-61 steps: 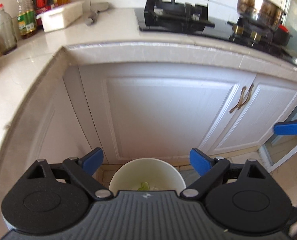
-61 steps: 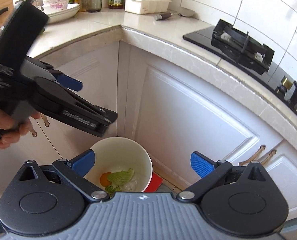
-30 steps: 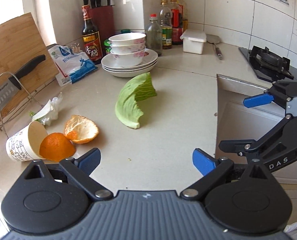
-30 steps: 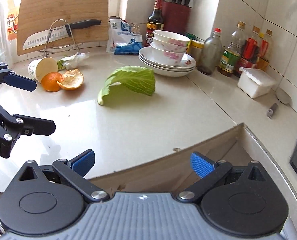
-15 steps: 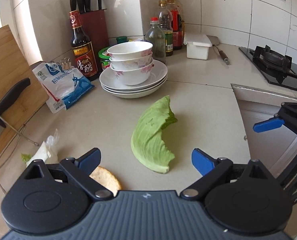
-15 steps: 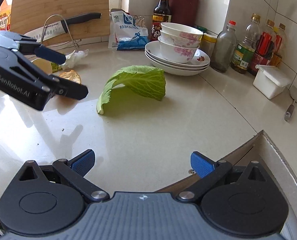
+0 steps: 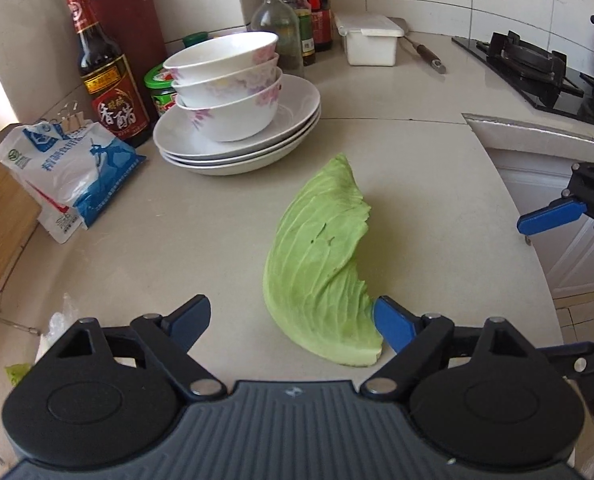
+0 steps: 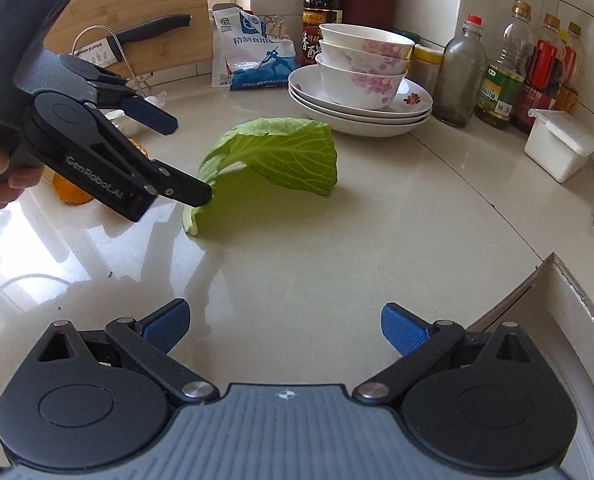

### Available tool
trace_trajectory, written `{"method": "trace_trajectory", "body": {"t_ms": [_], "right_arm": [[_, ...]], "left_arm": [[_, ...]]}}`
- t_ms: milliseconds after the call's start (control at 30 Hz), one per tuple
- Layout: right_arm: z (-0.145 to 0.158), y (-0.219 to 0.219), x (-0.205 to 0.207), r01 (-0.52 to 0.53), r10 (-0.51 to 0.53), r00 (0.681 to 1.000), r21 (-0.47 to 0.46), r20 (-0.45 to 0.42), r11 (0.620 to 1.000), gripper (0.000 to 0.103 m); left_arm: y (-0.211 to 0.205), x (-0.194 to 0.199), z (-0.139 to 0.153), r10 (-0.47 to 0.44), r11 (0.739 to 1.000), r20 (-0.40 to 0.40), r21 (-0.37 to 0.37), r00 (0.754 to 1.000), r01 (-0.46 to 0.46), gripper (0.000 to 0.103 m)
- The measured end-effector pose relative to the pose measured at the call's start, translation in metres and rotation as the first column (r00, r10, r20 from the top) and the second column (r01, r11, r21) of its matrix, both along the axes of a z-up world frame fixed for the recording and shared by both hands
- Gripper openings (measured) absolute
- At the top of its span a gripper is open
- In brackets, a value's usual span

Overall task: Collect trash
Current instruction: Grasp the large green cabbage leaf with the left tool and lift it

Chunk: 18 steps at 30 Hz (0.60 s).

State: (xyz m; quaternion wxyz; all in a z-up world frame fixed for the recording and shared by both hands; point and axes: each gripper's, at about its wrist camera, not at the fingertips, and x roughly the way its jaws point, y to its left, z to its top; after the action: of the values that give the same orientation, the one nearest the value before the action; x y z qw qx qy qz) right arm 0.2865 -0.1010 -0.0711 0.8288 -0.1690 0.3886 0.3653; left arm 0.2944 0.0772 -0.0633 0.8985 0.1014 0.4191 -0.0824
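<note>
A large green cabbage leaf (image 7: 321, 256) lies arched on the pale counter (image 7: 217, 248). My left gripper (image 7: 293, 320) is down at the leaf's near end. Its jaws are closing: the right pad (image 7: 393, 324) sits at the leaf's edge, while the left pad stands apart from it. In the right wrist view the left gripper (image 8: 177, 156) reaches the stem end of the leaf (image 8: 281, 152), with a hand holding it. An orange peel (image 8: 71, 192) shows behind it. My right gripper (image 8: 285, 324) hangs open over bare counter, well short of the leaf.
Bowls stacked on plates (image 7: 233, 92) stand just beyond the leaf. A salt bag (image 7: 69, 176) and vinegar bottle (image 7: 109, 80) are at the left, a white box (image 7: 371, 42) and stove (image 7: 537, 68) at the right. The counter edge (image 7: 509, 200) drops off to the right.
The left gripper has moved right and forward, from the orange and cup to the cabbage leaf, and its jaws have narrowed a little. The right gripper has come slightly closer to the counter.
</note>
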Motion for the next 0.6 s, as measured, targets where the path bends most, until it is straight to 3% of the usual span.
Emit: {"method": "trace_trajectory", "body": {"t_ms": [100, 167, 233, 333, 600], "right_arm": [[-0.002, 0.0, 0.003, 0.004, -0.004, 1.0, 0.001, -0.011, 1.0, 0.103], [-0.003, -0.001, 0.004, 0.011, -0.011, 1.0, 0.002, -0.021, 1.0, 0.103], [-0.004, -0.003, 0.005, 0.018, -0.018, 0.999, 0.004, -0.03, 1.0, 0.103], [-0.005, -0.004, 0.005, 0.027, -0.027, 0.999, 0.005, -0.038, 1.0, 0.103], [-0.003, -0.005, 0.004, 0.025, -0.024, 0.999, 0.025, -0.04, 0.999, 0.103]], "left_arm": [[-0.002, 0.011, -0.004, -0.027, 1.0, -0.011, -0.014, 1.0, 0.027, 0.081], [-0.002, 0.017, -0.007, -0.039, 0.999, -0.023, -0.018, 0.999, 0.038, 0.074], [-0.001, 0.023, -0.01, -0.035, 0.999, -0.04, -0.035, 0.999, 0.034, 0.059], [0.002, 0.024, -0.01, -0.008, 0.998, -0.035, -0.065, 0.999, 0.006, 0.052], [0.003, 0.011, 0.012, 0.049, 0.997, -0.002, -0.056, 0.999, -0.049, 0.053]]}}
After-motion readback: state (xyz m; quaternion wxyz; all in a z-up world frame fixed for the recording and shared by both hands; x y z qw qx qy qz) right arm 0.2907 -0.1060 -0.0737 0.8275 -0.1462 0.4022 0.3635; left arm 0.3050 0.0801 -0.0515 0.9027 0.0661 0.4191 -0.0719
